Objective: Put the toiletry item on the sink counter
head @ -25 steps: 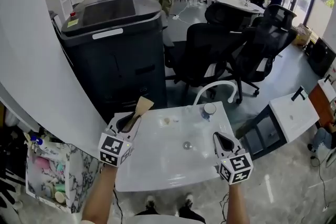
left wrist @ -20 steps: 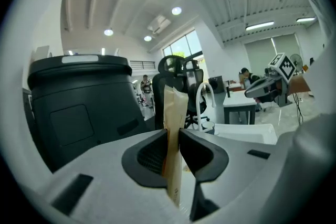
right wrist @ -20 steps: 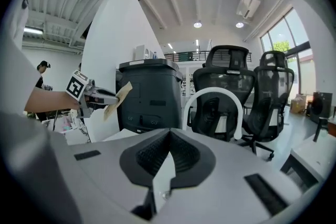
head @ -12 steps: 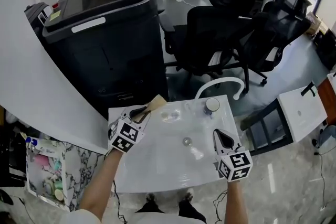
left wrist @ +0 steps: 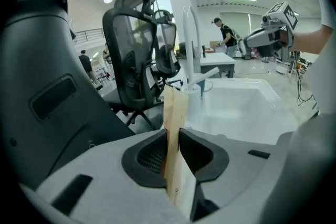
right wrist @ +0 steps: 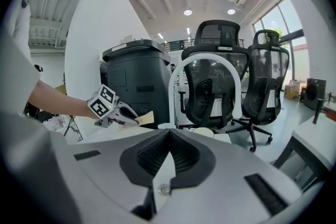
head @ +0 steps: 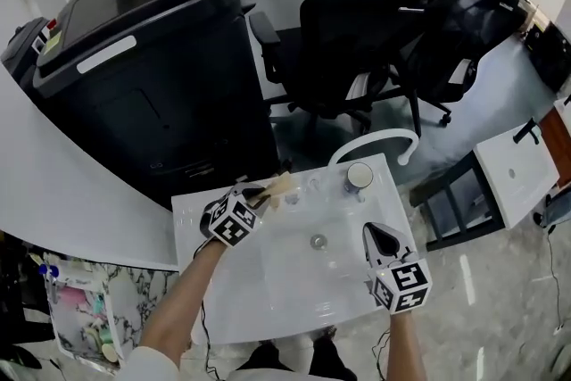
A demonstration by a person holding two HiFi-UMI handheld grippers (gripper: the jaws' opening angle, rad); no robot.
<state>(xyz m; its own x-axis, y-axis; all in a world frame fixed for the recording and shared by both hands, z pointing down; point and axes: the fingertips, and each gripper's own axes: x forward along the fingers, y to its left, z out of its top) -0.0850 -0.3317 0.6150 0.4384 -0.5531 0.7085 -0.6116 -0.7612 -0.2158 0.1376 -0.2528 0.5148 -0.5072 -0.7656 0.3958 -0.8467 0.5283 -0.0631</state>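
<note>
Toiletry packet (left wrist: 176, 107), print unreadable, clamped in left tool (head: 258, 195); right tool (right wrist: 169, 136) closed, empty.

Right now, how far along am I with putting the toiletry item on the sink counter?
Done: the tan packet is picked up and sits over the back left of the sink counter. In hand: the left gripper has its fingers clamped on it, holding it edge-up; the right gripper is shut and empty. Left: set the packet down on the counter and let go.
</note>
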